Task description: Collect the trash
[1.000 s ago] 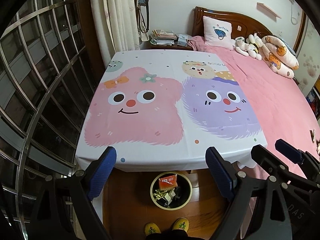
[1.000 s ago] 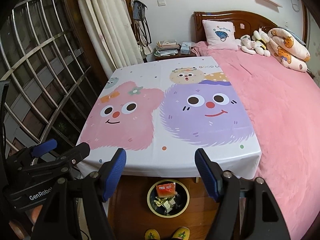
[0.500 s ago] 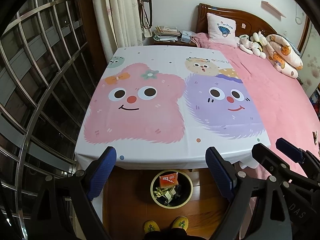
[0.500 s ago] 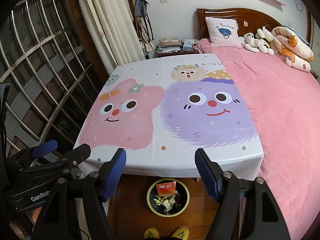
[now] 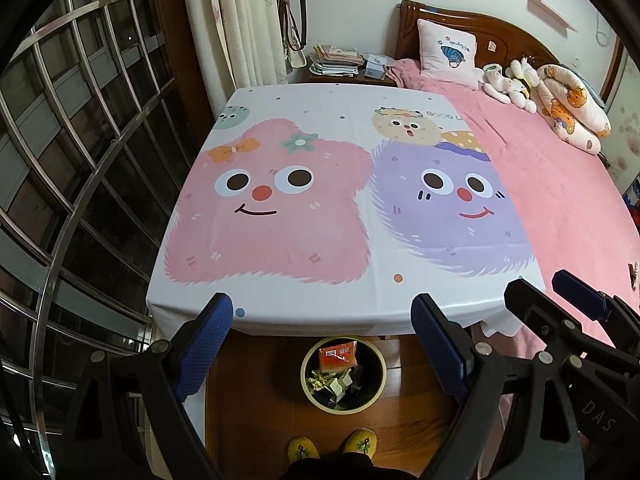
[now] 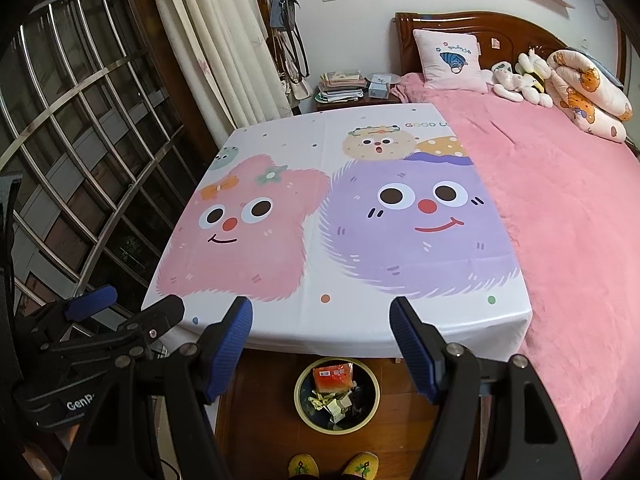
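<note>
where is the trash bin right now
In both wrist views the trash bin stands on the wooden floor at bottom centre, just below the near edge of the cartoon tablecloth and ahead of the person's yellow slippers.

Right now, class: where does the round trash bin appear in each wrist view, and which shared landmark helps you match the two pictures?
Left wrist view: trash bin at bottom centre, on the wooden floor below the cartoon tablecloth's near edge.
Right wrist view: trash bin at bottom centre, below the same edge.
Shared landmark: yellow slippers just below the bin.
</note>
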Motion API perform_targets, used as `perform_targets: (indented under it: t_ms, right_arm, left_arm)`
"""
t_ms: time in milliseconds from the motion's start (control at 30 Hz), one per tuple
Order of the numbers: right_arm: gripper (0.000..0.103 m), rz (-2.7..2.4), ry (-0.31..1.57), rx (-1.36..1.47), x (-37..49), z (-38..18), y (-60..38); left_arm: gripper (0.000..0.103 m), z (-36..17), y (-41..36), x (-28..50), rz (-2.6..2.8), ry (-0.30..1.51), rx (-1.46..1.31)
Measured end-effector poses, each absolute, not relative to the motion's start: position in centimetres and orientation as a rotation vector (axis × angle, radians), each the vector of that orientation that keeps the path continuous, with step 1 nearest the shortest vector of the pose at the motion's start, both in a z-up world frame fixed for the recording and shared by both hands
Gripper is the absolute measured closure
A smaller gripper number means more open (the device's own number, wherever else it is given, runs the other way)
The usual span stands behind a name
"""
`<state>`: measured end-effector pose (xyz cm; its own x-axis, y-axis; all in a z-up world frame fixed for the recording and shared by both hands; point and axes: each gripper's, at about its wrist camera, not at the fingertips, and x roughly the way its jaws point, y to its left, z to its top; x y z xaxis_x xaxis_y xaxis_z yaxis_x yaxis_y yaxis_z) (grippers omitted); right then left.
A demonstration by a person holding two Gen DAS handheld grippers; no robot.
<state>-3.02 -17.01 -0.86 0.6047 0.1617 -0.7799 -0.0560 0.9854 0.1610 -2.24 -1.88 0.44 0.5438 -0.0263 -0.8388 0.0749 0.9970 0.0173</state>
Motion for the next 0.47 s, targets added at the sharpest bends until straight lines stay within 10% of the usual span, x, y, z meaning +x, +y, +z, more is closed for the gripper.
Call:
perform_targets:
  t_ms: [467]
  right_arm:
    - [0.031, 0.125, 0.912, 0.124, -2.73, -0.96, -17.01]
  left_arm:
    - [0.014, 0.24, -1.98, -1.98, -0.059, 0.998, 0.059]
